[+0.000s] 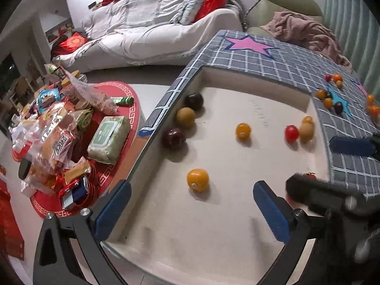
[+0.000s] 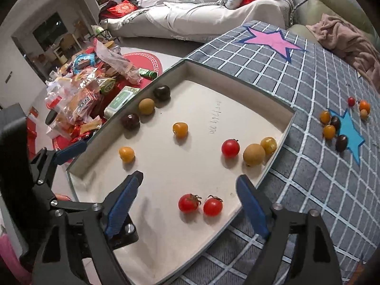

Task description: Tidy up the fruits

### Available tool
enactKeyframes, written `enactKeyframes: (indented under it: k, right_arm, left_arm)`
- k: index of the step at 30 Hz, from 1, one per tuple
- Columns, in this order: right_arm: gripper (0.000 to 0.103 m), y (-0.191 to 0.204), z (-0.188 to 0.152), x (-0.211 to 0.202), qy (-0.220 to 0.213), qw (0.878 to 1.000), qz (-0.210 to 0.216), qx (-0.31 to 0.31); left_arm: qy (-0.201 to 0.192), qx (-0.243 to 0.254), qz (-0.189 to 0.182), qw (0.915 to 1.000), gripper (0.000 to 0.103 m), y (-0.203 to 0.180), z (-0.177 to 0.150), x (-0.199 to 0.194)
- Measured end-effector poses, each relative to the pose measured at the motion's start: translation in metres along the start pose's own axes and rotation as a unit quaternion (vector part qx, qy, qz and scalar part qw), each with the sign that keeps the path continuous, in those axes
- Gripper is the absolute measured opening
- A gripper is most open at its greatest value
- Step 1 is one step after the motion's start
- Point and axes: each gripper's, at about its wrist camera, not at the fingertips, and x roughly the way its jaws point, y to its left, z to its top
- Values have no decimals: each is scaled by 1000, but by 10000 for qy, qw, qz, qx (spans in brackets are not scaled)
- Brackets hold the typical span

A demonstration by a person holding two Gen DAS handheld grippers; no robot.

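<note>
Between the spread, empty jaws of the right gripper (image 2: 190, 199), two red tomatoes (image 2: 188, 203) sit side by side on the floor of a shallow white tray (image 2: 237, 118). Just beyond the left gripper (image 1: 192, 204), whose jaws also stand wide apart and hold nothing, lies a yellow tomato (image 1: 197, 179). Further ahead of both jaws the tray carries another yellow tomato (image 2: 180, 129), a red tomato (image 2: 230, 147) beside a tan fruit (image 2: 254, 154), and two dark fruits (image 2: 161, 92) with a tan one between them along the far-left wall. To the right of the right gripper's jaws, a small cluster of loose fruits (image 2: 332, 124) rests on the desk's grey checked cloth (image 2: 308, 178), well apart from the tray
</note>
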Motion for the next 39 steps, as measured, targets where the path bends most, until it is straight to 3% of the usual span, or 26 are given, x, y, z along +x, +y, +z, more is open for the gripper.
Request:
enactKeyframes:
  k: [11, 21, 39]
  right_arm:
    - [103, 2, -11, -31, 41, 9997, -259, 8]
    - [103, 6, -24, -45, 92, 9988, -471, -93]
    - [103, 9, -26, -44, 210, 9986, -484, -64]
  left_arm:
    - [247, 52, -228, 9994, 103, -5, -9, -29]
    - [394, 79, 176, 9990, 103, -10, -22, -52]
    - [426, -64, 282, 9987, 103, -1, -26, -63]
